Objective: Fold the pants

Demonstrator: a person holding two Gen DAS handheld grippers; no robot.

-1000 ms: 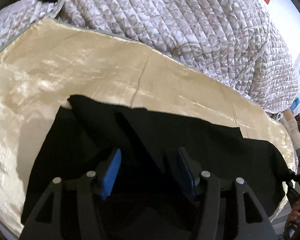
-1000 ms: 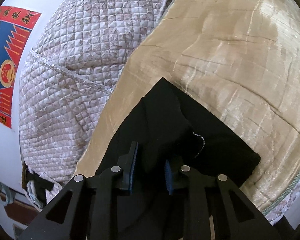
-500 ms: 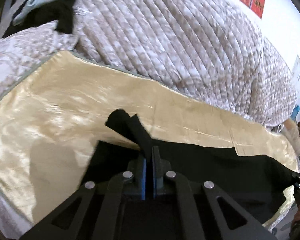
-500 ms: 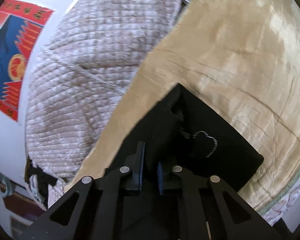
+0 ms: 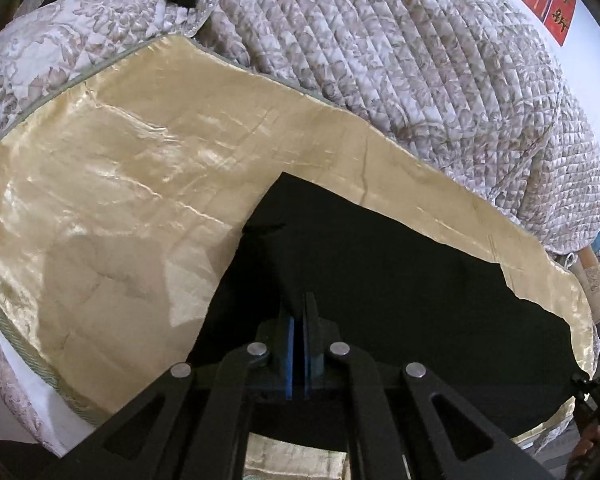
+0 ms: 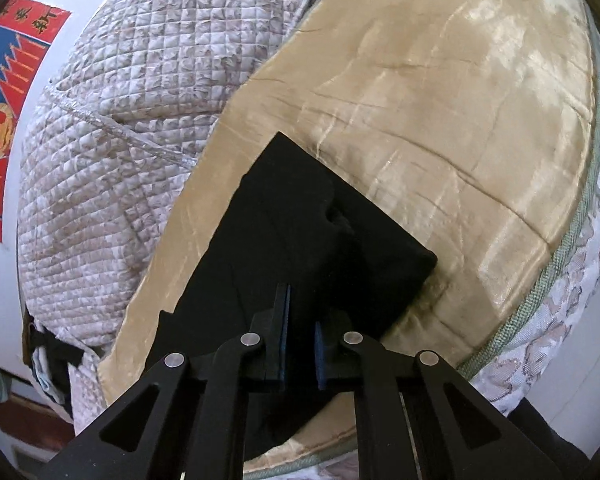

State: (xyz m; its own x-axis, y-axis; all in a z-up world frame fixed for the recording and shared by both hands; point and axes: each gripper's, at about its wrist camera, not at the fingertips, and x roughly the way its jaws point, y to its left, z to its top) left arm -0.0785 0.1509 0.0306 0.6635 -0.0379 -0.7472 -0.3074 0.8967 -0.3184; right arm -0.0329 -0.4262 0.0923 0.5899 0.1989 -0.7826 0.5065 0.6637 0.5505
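Black pants (image 5: 380, 280) lie spread along a golden satin sheet (image 5: 140, 180). In the left wrist view my left gripper (image 5: 298, 320) is shut, its blue pads (image 5: 289, 344) pressed together on a raised ridge of black cloth that runs up from the pants' near edge. In the right wrist view the pants (image 6: 300, 208) show as a dark wedge with a square far corner. My right gripper (image 6: 300, 324) is shut on a bunch of that cloth, which fills the narrow gap between its fingers. The cloth under both grippers is hidden by their frames.
A quilted grey-white floral blanket (image 5: 400, 52) is heaped along the far side of the sheet, also seen as a mound (image 6: 120, 120) in the right wrist view. The sheet's green piped edge (image 6: 548, 272) marks the bed's side. A red and blue poster (image 6: 8, 92) hangs on the white wall.
Both grippers went from open around the cloth to shut on it. The left one has dragged the pants' end across the sheet, baring more satin at left. The drawstring by the right gripper is now hidden.
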